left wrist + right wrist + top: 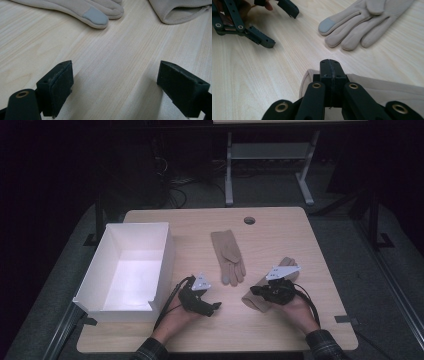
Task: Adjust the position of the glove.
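The right gripper (329, 67) has its jaws pressed together over the cuff of a beige glove (372, 87). The left gripper (115, 87) hovers with jaws wide apart, holding nothing, near a second beige glove (227, 255) beside a white box (165, 252). No readable writing.

Premises are presenting as a lab or test room: a light wooden desk (280, 227) is standing on grey carpet (350, 250), loose cables (175, 190) are lying behind it, and a second metal-legged bench (270, 150) is sitting in darkness.

Right tool (330, 65) pinched together over a glove cuff (372, 86) — another glove (364, 23) beyond.
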Motion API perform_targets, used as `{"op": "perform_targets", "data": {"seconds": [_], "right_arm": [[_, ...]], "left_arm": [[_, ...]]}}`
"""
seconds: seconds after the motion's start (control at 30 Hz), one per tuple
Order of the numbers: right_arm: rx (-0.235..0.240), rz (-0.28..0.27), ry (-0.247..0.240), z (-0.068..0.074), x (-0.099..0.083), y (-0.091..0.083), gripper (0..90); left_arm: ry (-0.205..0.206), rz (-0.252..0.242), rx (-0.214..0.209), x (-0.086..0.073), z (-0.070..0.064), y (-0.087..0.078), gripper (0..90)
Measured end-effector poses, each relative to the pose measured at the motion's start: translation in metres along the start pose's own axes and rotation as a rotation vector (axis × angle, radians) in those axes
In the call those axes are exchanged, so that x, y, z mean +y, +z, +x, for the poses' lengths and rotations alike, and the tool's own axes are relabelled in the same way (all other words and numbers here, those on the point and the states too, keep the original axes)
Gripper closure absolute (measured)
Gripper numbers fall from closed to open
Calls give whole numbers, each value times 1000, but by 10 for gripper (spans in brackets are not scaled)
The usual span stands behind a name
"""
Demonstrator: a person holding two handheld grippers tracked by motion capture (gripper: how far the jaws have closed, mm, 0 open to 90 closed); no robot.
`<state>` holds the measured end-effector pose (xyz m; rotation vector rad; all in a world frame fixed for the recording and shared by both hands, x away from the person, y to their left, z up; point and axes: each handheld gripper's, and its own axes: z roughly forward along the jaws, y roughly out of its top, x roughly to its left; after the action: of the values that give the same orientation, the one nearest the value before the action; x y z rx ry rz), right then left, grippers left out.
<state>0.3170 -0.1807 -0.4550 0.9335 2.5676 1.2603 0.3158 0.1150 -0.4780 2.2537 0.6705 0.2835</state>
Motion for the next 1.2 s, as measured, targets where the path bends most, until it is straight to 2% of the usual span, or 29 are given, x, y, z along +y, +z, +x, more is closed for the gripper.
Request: {"op": "perform_targets", "data": {"seconds": [0.27,0.4,0.5,0.67,0.7,0.8,1.2], "right_arm": [[9,40,-10,4,1,16,900],[6,77,-7,5,-1,19,900],[13,85,-7,4,-3,20,900],[17,98,-10,4,-5,16,900],[20,99,-23,3,-7,15,900],[20,99,-11,3,-9,11,900],[3,128,-9,1,-29,-16,900]], "left_arm": [[2,2,-2,0,0,0,131],[5,4,-1,0,0,0,131],[8,6,-1,0,0,-1,131],[8,7,-1,0,0,-1,131],[9,8,-1,0,0,-1,131],[11,9,0,0,1,-1,131],[4,9,4,-1,0,-1,131]]}}
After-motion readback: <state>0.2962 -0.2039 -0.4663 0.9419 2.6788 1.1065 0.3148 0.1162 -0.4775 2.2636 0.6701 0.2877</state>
